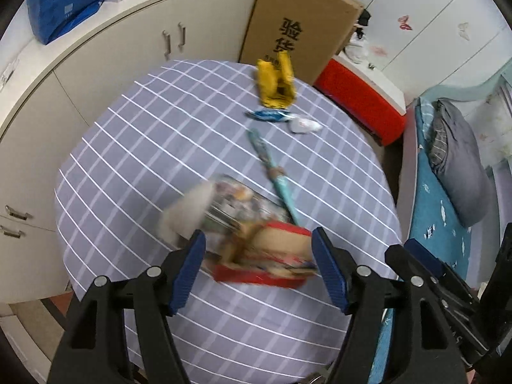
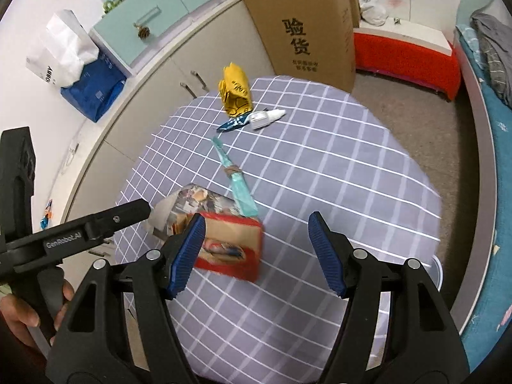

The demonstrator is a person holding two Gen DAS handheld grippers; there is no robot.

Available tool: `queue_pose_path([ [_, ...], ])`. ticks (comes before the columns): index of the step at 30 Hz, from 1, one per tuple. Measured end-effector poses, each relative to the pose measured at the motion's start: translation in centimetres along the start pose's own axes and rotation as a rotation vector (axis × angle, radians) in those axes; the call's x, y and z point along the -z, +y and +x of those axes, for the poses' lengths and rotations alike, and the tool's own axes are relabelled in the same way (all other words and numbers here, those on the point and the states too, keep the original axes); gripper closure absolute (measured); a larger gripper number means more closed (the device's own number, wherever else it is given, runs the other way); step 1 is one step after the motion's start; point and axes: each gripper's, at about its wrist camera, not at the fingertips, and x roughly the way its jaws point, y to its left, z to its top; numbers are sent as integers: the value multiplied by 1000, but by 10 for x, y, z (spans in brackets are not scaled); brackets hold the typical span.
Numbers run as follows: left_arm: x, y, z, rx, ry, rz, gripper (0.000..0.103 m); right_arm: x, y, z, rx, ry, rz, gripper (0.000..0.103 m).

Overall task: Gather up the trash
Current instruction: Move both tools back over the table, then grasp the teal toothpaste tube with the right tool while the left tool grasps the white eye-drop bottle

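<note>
Below, in the left wrist view, the left tongs (image 1: 258,268) stand spread over a surface (image 1: 134,147) draped in grey cloth with white grid lines. Their jaws are released and empty, though a red-edged carton (image 1: 275,259) lies blurred on the cloth between the 2 blue pads. Touching it at 10 o'clock is a flattened printed box (image 1: 230,204) with a grey flap. A teal wrapper strip (image 1: 272,172) runs from the carton toward 12 o'clock. Farther along that line sit a blue foil packet (image 1: 267,116), a small white tube (image 1: 304,125) just beside it, and a crumpled yellow bag (image 1: 276,84) at the far rim. At 4 o'clock, part of the other tool shows. Behind the surface stand beige cupboards, a tall cardboard box (image 1: 304,25) and a red bench.

Seen from the right wrist, the right tongs (image 2: 257,256) are likewise spread wide, gripping nothing. The red-edged carton (image 2: 233,249) lies at 9 o'clock of their gap, partly behind the left pad. The printed box (image 2: 198,201) touches it at 11 o'clock, and the teal wrapper strip (image 2: 238,185) leads off toward 12. The blue foil packet (image 2: 232,124), white tube (image 2: 265,116) and yellow bag (image 2: 235,91) cluster at the far edge of the surface (image 2: 352,176). At 8 o'clock a hand (image 2: 19,316) grips the handle of the left tool.
</note>
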Motion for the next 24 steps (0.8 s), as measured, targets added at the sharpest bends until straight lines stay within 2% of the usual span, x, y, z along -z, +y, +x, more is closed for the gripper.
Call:
queue_pose_path([
  [4,-23,25,16,-4,30,14,36,-16,21,34,8,27,-6,37],
  [10,-56,42,44,11,84,58,36,-39,42,94,53,95,-38,37],
  [12,-67,44,54,20,101,79,36,-43,45,114,68,132,-50,46],
  [17,-86,40,77,40,135,124,36,-47,41,152,103,211,-70,54],
  [19,-93,34,86,56,149,150,36,-46,39,162,107,243,-85,68],
  [20,-95,30,90,62,154,167,36,-45,38,166,103,261,-91,72],
  [24,-105,8,103,85,160,233,36,-44,31,158,132,235,-112,80],
])
